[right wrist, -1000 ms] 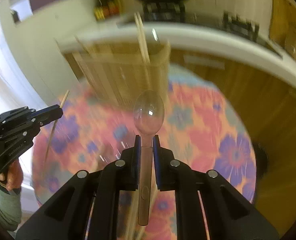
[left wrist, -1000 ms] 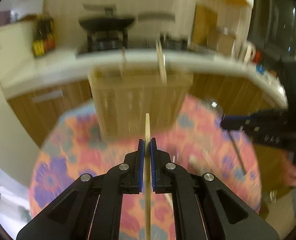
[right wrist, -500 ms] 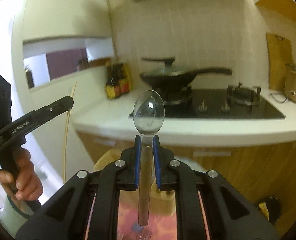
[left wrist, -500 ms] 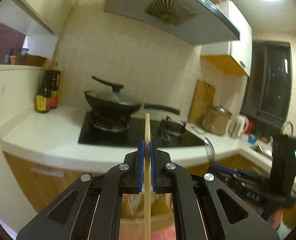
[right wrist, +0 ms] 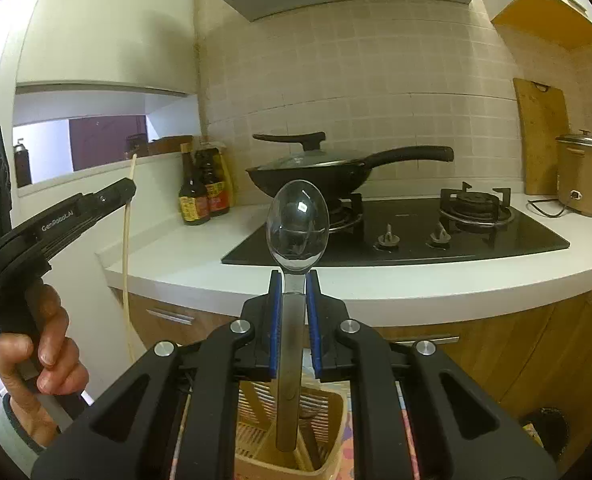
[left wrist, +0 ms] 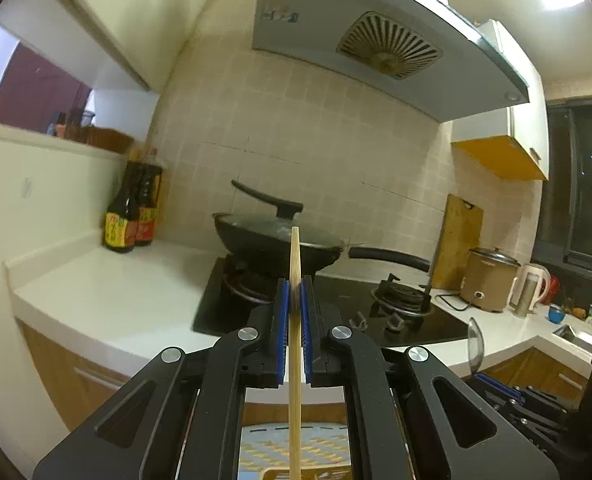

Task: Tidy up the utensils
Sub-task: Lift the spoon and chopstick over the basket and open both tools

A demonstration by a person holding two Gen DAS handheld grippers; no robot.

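My left gripper is shut on a wooden chopstick, held upright; its lower end hangs over the rim of a beige slatted utensil holder. My right gripper is shut on the handle of a metal spoon, bowl up; the handle's lower end hangs in the mouth of the utensil holder. The left gripper also shows in the right wrist view at the left, with the chopstick hanging down from it. The right gripper's body shows low right in the left wrist view.
A white kitchen counter runs behind, with a black hob, a lidded wok, sauce bottles, a cutting board and a rice cooker. A flowered tablecloth lies under the holder.
Both grippers have tilted up from facing the table to facing the counter and wall, still holding the chopstick and the spoon upright. The holder now lies below them at the frame bottoms.
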